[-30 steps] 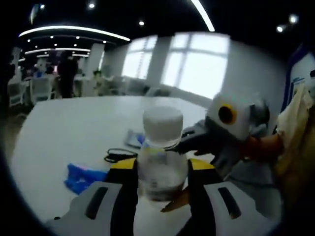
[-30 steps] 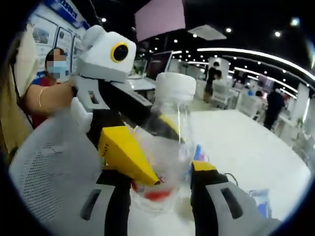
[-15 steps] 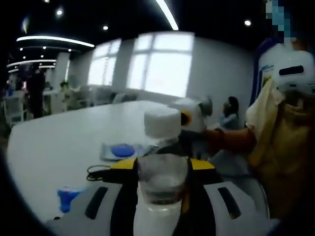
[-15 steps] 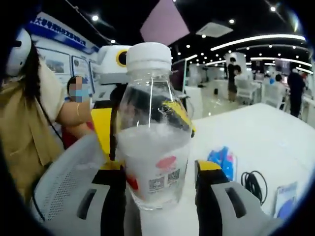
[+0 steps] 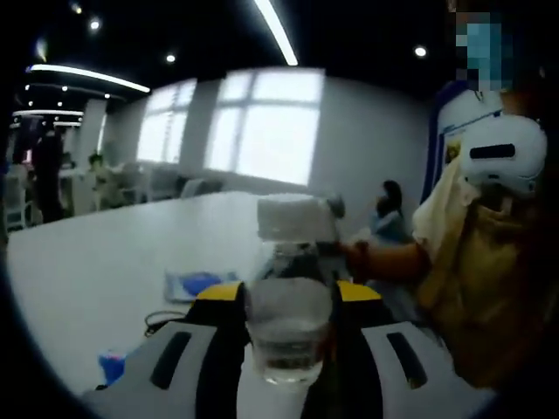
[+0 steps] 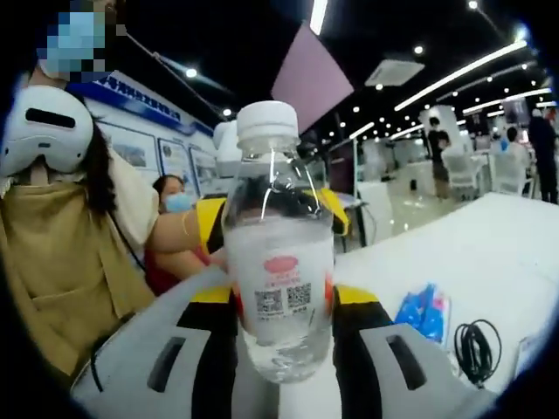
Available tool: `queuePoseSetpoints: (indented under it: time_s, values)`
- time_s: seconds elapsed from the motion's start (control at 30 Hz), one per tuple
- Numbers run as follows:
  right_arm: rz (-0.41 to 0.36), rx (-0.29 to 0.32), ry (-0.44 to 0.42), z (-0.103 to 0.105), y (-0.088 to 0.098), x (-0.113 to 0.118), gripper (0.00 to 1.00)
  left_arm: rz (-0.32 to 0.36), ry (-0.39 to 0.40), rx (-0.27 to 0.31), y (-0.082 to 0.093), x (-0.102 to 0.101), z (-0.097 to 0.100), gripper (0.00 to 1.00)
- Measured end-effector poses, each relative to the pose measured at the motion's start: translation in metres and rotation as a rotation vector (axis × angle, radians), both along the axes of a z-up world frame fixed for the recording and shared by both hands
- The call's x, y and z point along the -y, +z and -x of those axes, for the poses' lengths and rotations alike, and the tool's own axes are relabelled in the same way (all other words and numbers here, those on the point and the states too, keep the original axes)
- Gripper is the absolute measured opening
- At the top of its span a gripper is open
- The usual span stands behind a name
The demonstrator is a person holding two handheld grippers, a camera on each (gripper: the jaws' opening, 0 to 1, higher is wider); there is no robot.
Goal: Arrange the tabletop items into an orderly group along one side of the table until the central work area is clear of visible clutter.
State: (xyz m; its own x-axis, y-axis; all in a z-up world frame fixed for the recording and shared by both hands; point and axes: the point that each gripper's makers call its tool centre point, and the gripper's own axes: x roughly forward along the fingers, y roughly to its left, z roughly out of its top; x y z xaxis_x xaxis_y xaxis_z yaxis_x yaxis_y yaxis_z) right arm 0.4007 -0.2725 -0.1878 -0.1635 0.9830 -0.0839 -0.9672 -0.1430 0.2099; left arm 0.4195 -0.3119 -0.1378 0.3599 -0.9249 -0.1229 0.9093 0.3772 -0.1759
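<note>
Two hand-held grippers, left and right, both clamped on one clear water bottle with a white cap, held up off the white tabletop. Blue packet and black cable lying on the tabletop beyond.

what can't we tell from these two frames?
- Left gripper view: water bottle is blurred; its label is unreadable.
- Left gripper view: blue item sits behind the gripper body, unidentifiable.
- Right gripper view: bottle label codes are too small to read.
- Right gripper view: black cable runs off the edge.
</note>
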Motion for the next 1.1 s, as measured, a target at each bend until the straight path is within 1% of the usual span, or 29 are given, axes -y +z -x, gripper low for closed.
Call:
queuePoseSetpoints:
  time_s: [0.03, 0.2, 0.27, 0.3, 0.37, 0.43, 0.47, 0.53, 0.57, 0.6, 0.63, 0.7, 0.73, 0.77, 0.87, 0.9, 0.93, 0.97, 1.0, 1.03, 1.07, 1.1]
  values:
    - [-0.003, -0.022, 0.0, 0.001, 0.001, -0.001, 0.41, 0.006, 0.001, -0.007, 0.001, 0.0, 0.0, 0.37]
    - [0.014, -0.007, 0.002, 0.005, 0.0, -0.003, 0.39, -0.005, -0.011, -0.027, 0.0, 0.001, 0.003, 0.37]
    - [0.014, -0.009, -0.002, 0.004, 0.0, -0.004, 0.39, -0.005, -0.004, -0.032, 0.0, 0.0, 0.002, 0.37]
    - [0.019, -0.023, -0.01, 0.003, 0.0, -0.004, 0.39, -0.003, 0.009, -0.04, -0.001, -0.001, 0.001, 0.37]
    - [0.015, -0.016, -0.027, 0.0, 0.0, -0.004, 0.39, 0.007, 0.022, -0.046, 0.0, -0.002, -0.001, 0.37]
    - [0.02, -0.01, -0.041, -0.003, 0.0, -0.004, 0.39, 0.013, 0.046, -0.065, -0.001, -0.003, -0.006, 0.37]
    - [0.022, -0.001, -0.066, -0.008, 0.0, -0.003, 0.38, 0.016, 0.059, -0.067, -0.001, -0.004, -0.008, 0.37]
    - [0.034, 0.014, -0.108, -0.016, -0.002, -0.002, 0.38, 0.02, 0.11, -0.086, -0.003, -0.007, -0.016, 0.37]
    - [0.044, 0.032, -0.138, -0.022, -0.004, -0.001, 0.38, 0.033, 0.14, -0.111, -0.004, -0.003, -0.019, 0.38]
    - [0.059, 0.054, -0.155, -0.026, -0.006, 0.001, 0.38, 0.061, 0.158, -0.122, -0.001, 0.001, -0.02, 0.39]
    - [0.061, 0.056, -0.162, -0.027, -0.007, 0.002, 0.38, 0.092, 0.185, -0.12, 0.002, -0.002, -0.025, 0.39]
    - [0.067, 0.058, -0.188, -0.032, -0.008, 0.003, 0.38, 0.135, 0.222, -0.147, 0.004, -0.006, -0.03, 0.43]
    - [0.067, 0.065, -0.197, -0.034, -0.007, 0.004, 0.38, 0.147, 0.233, -0.159, 0.004, -0.008, -0.03, 0.48]
    - [0.065, 0.068, -0.203, -0.035, -0.007, 0.004, 0.38, 0.145, 0.233, -0.154, 0.004, -0.009, -0.03, 0.51]
    - [0.054, 0.065, -0.222, -0.038, -0.004, 0.005, 0.38, 0.171, 0.292, -0.17, 0.002, -0.016, -0.035, 0.54]
    - [0.054, 0.067, -0.232, -0.04, -0.003, 0.005, 0.38, 0.181, 0.311, -0.185, 0.0, -0.019, -0.036, 0.56]
    - [0.055, 0.072, -0.241, -0.041, -0.002, 0.006, 0.38, 0.18, 0.311, -0.178, -0.001, -0.019, -0.035, 0.6]
    - [0.056, 0.078, -0.254, -0.043, -0.002, 0.006, 0.38, 0.18, 0.329, -0.177, -0.003, -0.02, -0.036, 0.64]
    - [0.058, 0.083, -0.264, -0.045, -0.002, 0.007, 0.38, 0.169, 0.365, -0.183, -0.007, -0.023, -0.039, 0.7]
    - [0.065, 0.089, -0.281, -0.047, -0.003, 0.008, 0.38, 0.151, 0.381, -0.173, -0.01, -0.024, -0.039, 0.73]
    - [0.072, 0.095, -0.294, -0.05, -0.004, 0.009, 0.38, 0.145, 0.381, -0.175, -0.012, -0.023, -0.038, 0.74]
    - [0.085, 0.112, -0.314, -0.054, -0.005, 0.01, 0.38, 0.149, 0.402, -0.183, -0.014, -0.024, -0.039, 0.74]
